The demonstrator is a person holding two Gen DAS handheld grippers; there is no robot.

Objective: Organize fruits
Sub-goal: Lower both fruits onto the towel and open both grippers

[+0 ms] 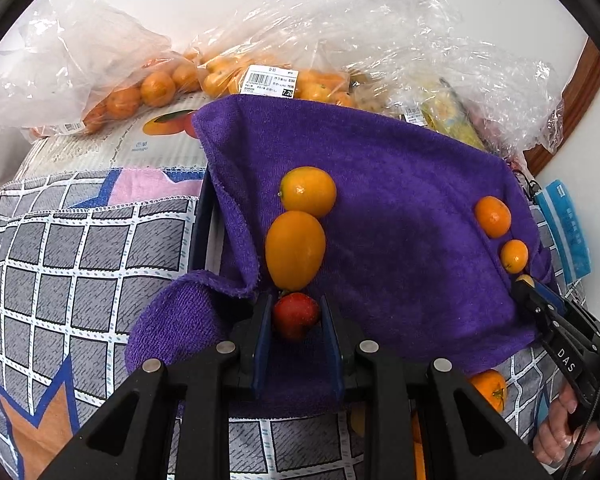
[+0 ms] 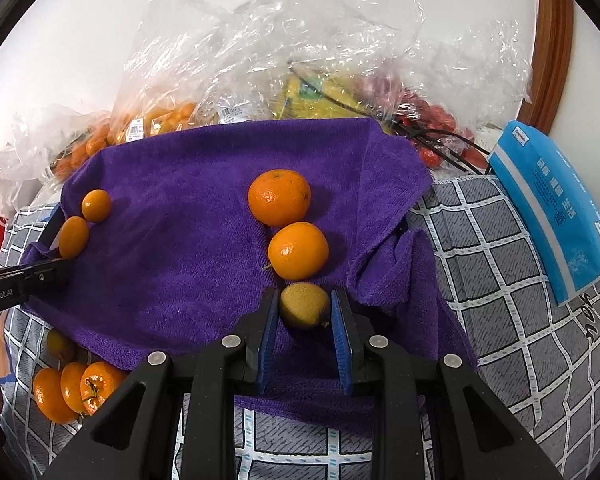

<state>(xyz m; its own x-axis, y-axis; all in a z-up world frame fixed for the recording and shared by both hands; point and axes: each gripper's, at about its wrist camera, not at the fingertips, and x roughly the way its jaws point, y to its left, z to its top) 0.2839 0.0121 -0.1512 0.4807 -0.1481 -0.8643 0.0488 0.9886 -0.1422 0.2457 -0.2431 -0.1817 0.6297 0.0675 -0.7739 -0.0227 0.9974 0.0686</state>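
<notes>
Two rows of fruit are being built on the purple towel [image 1: 380, 208], and I judge the step in hand to be setting one more fruit at the near end of each row.

From the left wrist view, the left gripper [image 1: 296, 320] is clenched on a small red fruit [image 1: 294, 314]; both blue pads press its sides. It sits directly below an oval kumquat [image 1: 295, 250], which touches a rounder one [image 1: 308, 191] above it. The red fruit seems to be on or just above the towel; which one I cannot tell. The next move, I think, is to loosen the jaws gently so the fruit stays in the row and does not roll away. At the right edge the right gripper [image 1: 530, 286] stands below two small mandarins [image 1: 493, 216].

From the right wrist view, the right gripper [image 2: 305, 312] has a yellowish fruit [image 2: 303, 305], maybe a small lemon, between its pads. The left pad touches it; at the right pad a narrow gap seems to show, so the grip looks nearly released. It lies just under two mandarins [image 2: 298, 250]. Next this gripper should draw back without pushing the fruit. More mandarins [image 2: 72, 390] wait beside the towel, and bags [image 2: 160, 116] with fruit lie behind.
</notes>
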